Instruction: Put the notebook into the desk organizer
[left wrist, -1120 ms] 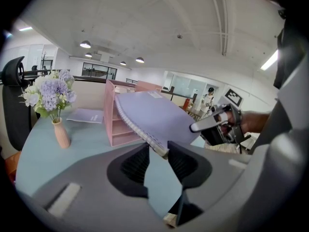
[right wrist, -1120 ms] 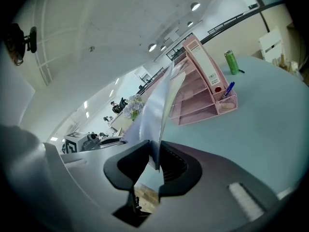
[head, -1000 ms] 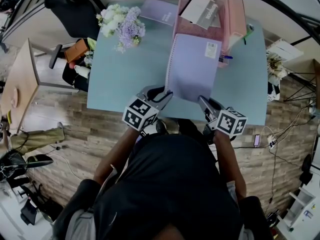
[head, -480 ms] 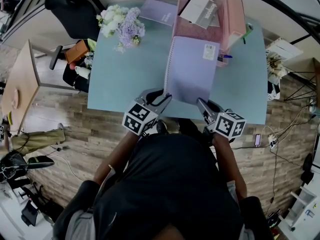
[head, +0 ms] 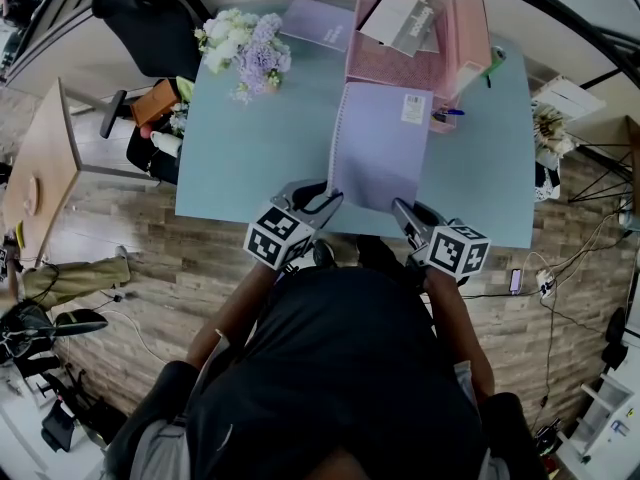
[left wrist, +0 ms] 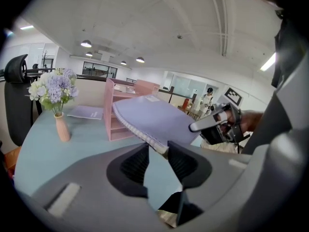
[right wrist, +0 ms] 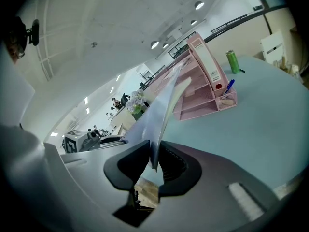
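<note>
The left gripper [head: 325,194] is pinched narrow on the near-left corner of the lilac spiral-bound notebook [head: 380,148], right by its wire spine. The right gripper [head: 401,209] is clamped just as narrow on the near-right corner. The notebook hangs above the pale blue-green table [head: 250,158], its far edge at 12 o'clock close to the front of the pink tiered desk organizer [head: 385,68].

To do this step well, I would keep both corners level, push toward 12 o'clock and aim the leading edge into a free shelf, clear of the white paper items [head: 395,16] lying on top.

Counted: two grippers, one held notebook, one second lilac book [head: 318,23] flat at 11 o'clock, one organizer, one bunch of white and lilac flowers [head: 245,48], one blue pen [right wrist: 228,86], one green can [right wrist: 232,62]
</note>
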The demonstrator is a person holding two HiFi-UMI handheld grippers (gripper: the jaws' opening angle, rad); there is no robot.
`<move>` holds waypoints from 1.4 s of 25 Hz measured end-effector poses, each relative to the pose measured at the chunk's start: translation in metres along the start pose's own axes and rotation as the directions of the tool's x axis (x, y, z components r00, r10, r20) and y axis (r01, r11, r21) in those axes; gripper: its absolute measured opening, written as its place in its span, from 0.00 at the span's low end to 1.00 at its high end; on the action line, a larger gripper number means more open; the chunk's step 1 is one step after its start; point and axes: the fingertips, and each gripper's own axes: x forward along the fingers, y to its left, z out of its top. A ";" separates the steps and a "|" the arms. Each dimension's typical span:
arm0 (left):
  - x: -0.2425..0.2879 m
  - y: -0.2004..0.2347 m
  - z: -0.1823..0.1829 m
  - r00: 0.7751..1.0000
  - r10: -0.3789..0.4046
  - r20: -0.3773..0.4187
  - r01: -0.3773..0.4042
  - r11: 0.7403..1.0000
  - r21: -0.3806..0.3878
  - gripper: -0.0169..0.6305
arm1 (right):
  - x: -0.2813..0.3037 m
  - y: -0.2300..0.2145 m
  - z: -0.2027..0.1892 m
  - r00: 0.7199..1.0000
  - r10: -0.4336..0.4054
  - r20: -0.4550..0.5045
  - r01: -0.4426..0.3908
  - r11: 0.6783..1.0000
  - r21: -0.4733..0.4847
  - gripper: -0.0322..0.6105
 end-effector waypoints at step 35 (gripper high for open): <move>0.052 0.006 -0.057 0.991 -0.018 -0.131 0.011 0.998 -0.056 0.30 | 0.022 -0.066 -0.044 0.993 -0.058 -0.105 0.068 0.993 0.097 0.14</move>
